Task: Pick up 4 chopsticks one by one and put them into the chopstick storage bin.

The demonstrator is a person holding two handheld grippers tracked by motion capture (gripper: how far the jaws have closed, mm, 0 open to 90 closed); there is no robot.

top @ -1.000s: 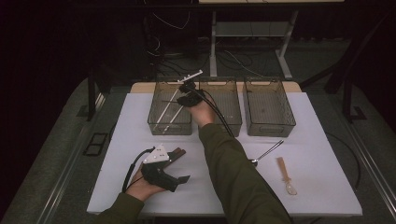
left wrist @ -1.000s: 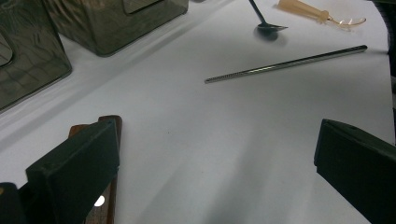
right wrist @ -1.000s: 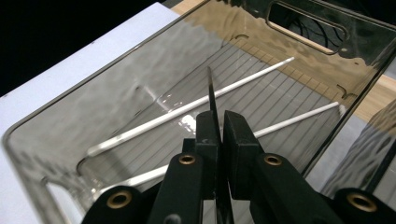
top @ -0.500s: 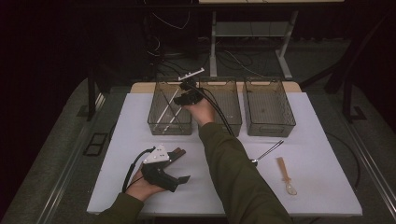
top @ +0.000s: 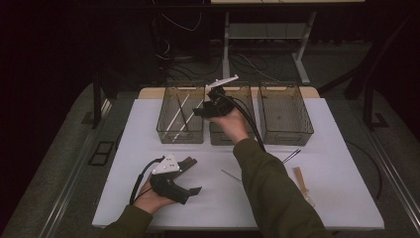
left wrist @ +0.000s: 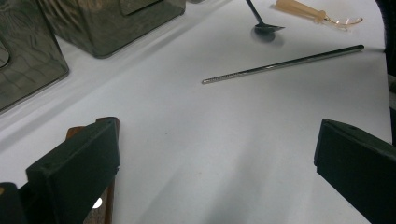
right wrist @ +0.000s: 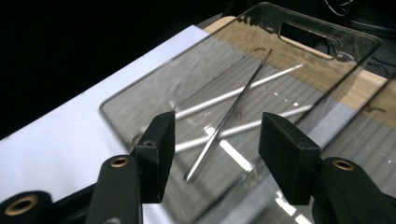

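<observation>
My right gripper [top: 202, 112] hangs over the near right corner of the left clear bin [top: 181, 135]. Its jaws have just been opening and stand open with nothing gripped between them. In the right gripper view [right wrist: 219, 123] a dark metal rod [right wrist: 243, 91] lies down in the bin [right wrist: 154, 93], crossed over two lighter rods [right wrist: 219, 98]. My left gripper [top: 194, 176] rests on the white table near the front left, open and empty, its jaws wide apart [left wrist: 217, 140]. A loose metal rod [top: 231, 175] [left wrist: 285, 63] lies on the table to its right.
A middle bin [top: 223, 140] and a right bin [top: 285, 134] stand beside the left one at the back. A dark spoon [top: 292, 155] [left wrist: 261, 25] and a beige spoon [top: 302, 183] [left wrist: 317, 14] lie at the front right. Bin walls [left wrist: 107, 23] show far left in the left gripper view.
The right hand has drawn its gripper right and slightly up, from over the left bin toward the middle one. The left gripper has stayed put.
</observation>
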